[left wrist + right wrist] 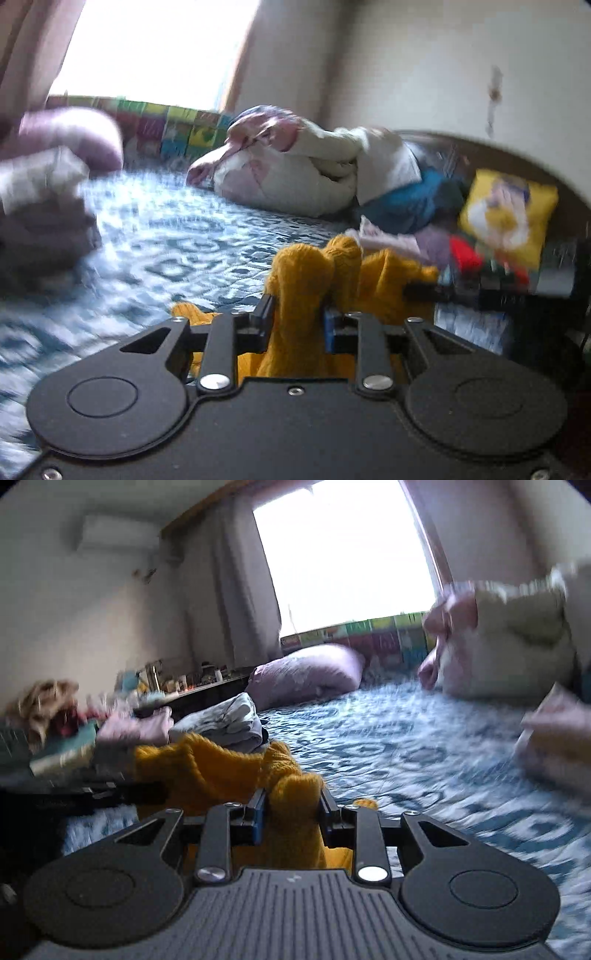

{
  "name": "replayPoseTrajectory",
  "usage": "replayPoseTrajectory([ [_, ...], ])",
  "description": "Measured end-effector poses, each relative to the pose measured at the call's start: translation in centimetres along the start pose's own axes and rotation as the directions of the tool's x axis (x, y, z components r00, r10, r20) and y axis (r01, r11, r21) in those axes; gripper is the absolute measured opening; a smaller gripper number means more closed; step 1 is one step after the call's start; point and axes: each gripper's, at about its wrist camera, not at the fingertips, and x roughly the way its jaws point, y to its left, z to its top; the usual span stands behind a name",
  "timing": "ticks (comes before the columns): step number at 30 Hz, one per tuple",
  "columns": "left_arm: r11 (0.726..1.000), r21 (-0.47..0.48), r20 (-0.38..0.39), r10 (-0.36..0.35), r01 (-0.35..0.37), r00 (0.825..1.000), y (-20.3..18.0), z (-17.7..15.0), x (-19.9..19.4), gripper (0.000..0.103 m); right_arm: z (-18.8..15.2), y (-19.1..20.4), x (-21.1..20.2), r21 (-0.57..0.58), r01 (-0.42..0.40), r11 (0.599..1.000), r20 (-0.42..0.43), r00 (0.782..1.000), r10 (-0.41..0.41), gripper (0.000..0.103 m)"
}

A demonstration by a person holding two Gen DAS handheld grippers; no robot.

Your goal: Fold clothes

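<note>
Mustard knit sweater [295, 284] bunched nearest lens, clenched between left gripper [297, 325] fingers [264, 314], lower centre of left wrist view. Same sweater seen clamped in right gripper [291, 812], lower centre of right wrist view, cloth trailing toward lower left of that frame. Garment held clear above blue patterned bed [406, 746], stretched between both hands; long axis judged to run hand to hand. Folded pile [229, 720] noted mid-left, bundled duvet [295, 170] behind. Frames blurred.
</note>
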Motion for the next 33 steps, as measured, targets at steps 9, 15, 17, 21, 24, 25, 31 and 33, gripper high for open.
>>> replayPoseTrajectory([
  [9,0.941,-0.332,-0.003,-0.072,0.067,0.997,7.8,0.4,6.2,0.020,0.8,-6.3,8.8,0.249,-0.064,0.966,-0.080,0.993,0.087,0.028],
  [15,0.883,-0.462,-0.004,-0.094,0.081,0.996,11.6,0.5,9.1,0.019,1.8,-8.0,13.1,0.244,-0.093,0.965,-0.098,0.988,0.120,0.027],
  [17,0.870,-0.487,-0.010,-0.102,0.084,0.995,12.4,0.6,10.1,0.018,1.7,-9.0,14.2,0.281,-0.095,0.955,-0.098,0.987,0.127,0.027],
  [21,0.846,-0.531,-0.058,-0.080,0.038,0.995,13.5,-0.1,11.0,0.018,0.7,-10.9,16.2,0.364,-0.093,0.927,-0.125,0.981,0.147,0.027],
  [24,0.845,-0.534,-0.083,-0.070,0.015,0.994,13.6,-0.5,11.5,0.018,-0.6,-11.8,17.6,0.403,-0.081,0.912,-0.156,0.975,0.156,0.027],
  [25,0.847,-0.532,-0.098,-0.062,0.000,0.993,13.7,-0.6,11.8,0.018,-1.0,-12.1,17.8,0.415,-0.073,0.907,-0.162,0.975,0.153,0.027],
  [31,0.870,-0.490,-0.100,0.008,-0.057,0.995,13.2,-0.1,11.0,0.046,-1.8,-12.4,17.6,0.451,-0.026,0.892,-0.162,0.980,0.111,0.052],
  [33,0.893,-0.445,-0.052,0.049,-0.067,0.997,12.2,0.8,9.6,0.048,-0.9,-12.0,16.3,0.420,-0.013,0.907,-0.128,0.989,0.073,0.054],
])
